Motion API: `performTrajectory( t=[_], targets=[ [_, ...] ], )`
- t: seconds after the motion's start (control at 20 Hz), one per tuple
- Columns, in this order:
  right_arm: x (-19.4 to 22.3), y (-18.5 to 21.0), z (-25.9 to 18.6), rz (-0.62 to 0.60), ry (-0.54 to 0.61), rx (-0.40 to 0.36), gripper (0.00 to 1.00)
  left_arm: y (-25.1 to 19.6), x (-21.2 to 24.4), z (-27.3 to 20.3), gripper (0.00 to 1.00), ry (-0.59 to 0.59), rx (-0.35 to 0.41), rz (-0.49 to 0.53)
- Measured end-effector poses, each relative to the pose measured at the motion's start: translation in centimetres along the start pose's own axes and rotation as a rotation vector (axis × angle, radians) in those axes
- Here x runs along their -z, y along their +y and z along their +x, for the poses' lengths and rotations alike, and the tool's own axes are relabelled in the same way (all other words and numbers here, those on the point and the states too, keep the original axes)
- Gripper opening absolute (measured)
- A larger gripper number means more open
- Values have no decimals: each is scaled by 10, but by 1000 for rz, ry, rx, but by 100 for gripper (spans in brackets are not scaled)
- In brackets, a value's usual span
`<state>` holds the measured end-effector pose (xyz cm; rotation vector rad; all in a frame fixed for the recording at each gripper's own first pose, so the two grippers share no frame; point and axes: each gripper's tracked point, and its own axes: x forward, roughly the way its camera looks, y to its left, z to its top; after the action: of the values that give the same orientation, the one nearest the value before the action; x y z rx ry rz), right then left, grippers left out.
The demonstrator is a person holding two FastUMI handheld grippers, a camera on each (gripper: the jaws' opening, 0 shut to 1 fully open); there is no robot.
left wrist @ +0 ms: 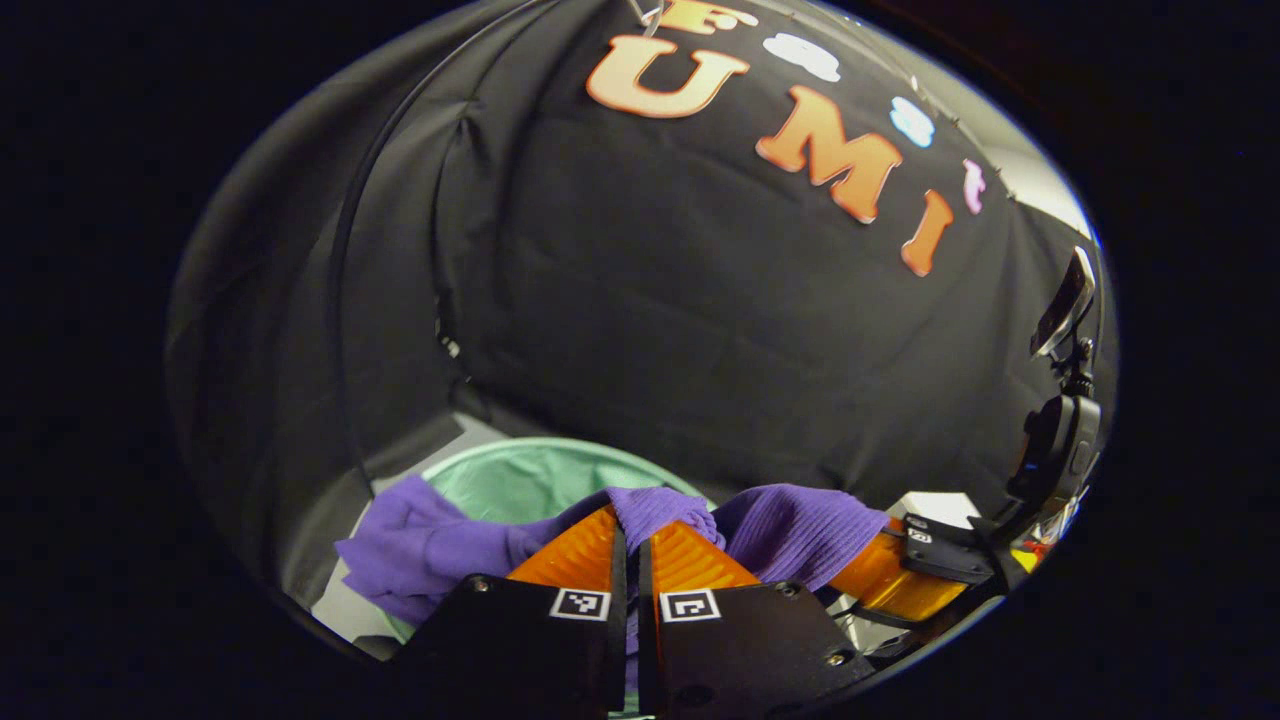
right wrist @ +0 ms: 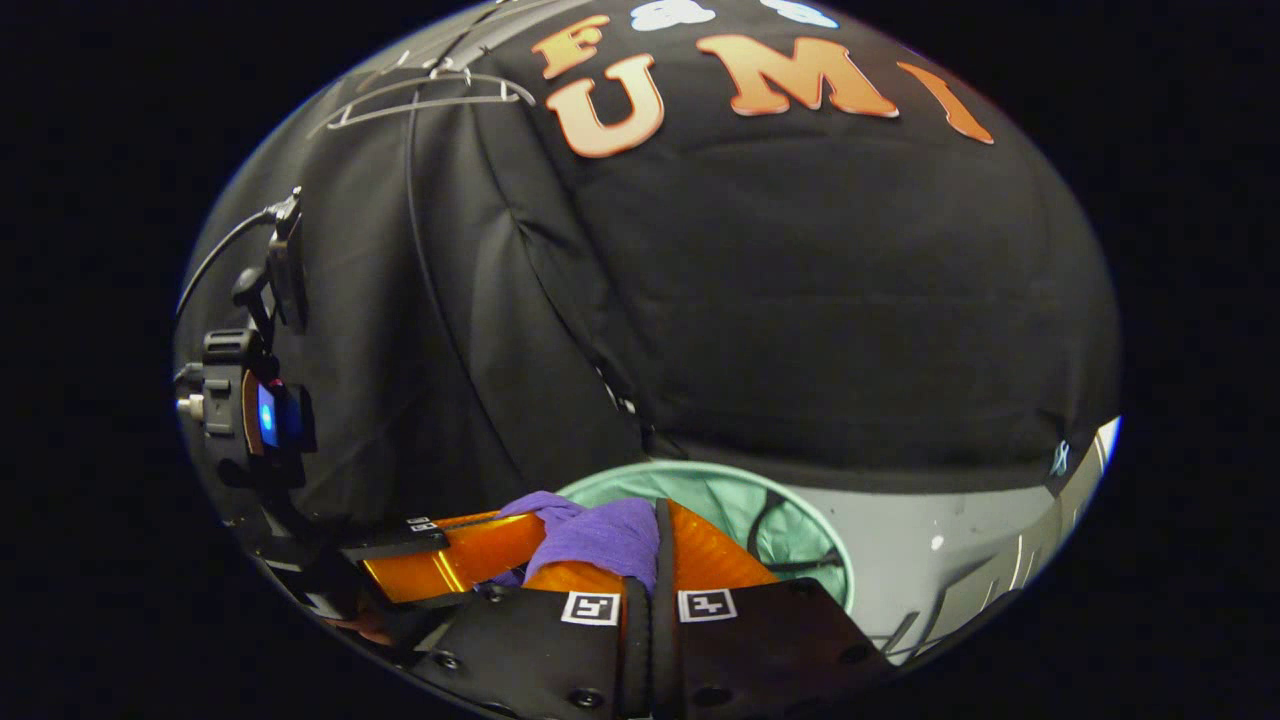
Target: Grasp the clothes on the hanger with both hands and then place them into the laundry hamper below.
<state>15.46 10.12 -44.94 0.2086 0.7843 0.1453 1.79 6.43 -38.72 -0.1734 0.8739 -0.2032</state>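
Observation:
A purple knit garment (left wrist: 440, 545) hangs bunched between both grippers, just above a mint-green laundry hamper (left wrist: 520, 480). In the left gripper view my left gripper (left wrist: 632, 535) has its orange fingers shut on a fold of the purple cloth. Farther right, the other gripper's orange finger (left wrist: 890, 585) holds the other bunch of the garment. In the right gripper view my right gripper (right wrist: 658, 530) is shut on the purple cloth (right wrist: 600, 535), which drapes over its left finger. The hamper (right wrist: 745, 510) lies right below and ahead, and the left gripper's orange finger (right wrist: 455, 555) sits at the left.
A bare white wire hanger (right wrist: 425, 95) hangs high at the upper left in the right gripper view. Grey floor (right wrist: 950, 545) spreads to the right of the hamper. The other gripper's camera mount (right wrist: 245, 400) stands close at the left.

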Motion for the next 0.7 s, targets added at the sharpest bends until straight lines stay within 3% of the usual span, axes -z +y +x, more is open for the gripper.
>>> performTrajectory(
  t=[0.2,0.35,0.4,0.45,0.5,0.55,0.65,0.7],
  targets=[
    [32,3,26,-15,127,54,8,30,57,19,9,149,-120,-27],
    [51,-5,30,20,190,70,8,30,70,18,15,208,-130,-40],
    [51,-6,31,27,196,76,9,33,74,17,10,218,-135,-39],
    [49,-7,29,31,201,75,10,34,76,15,23,220,-140,-39],
    [48,-10,28,29,208,84,6,35,79,14,21,218,-142,-39],
    [53,-14,27,22,220,98,8,34,79,12,53,218,-138,-44],
    [70,-21,29,28,250,118,40,37,84,5,77,211,-152,-49],
    [79,-21,28,50,259,110,56,43,85,6,76,207,-168,-52]
  ],
)
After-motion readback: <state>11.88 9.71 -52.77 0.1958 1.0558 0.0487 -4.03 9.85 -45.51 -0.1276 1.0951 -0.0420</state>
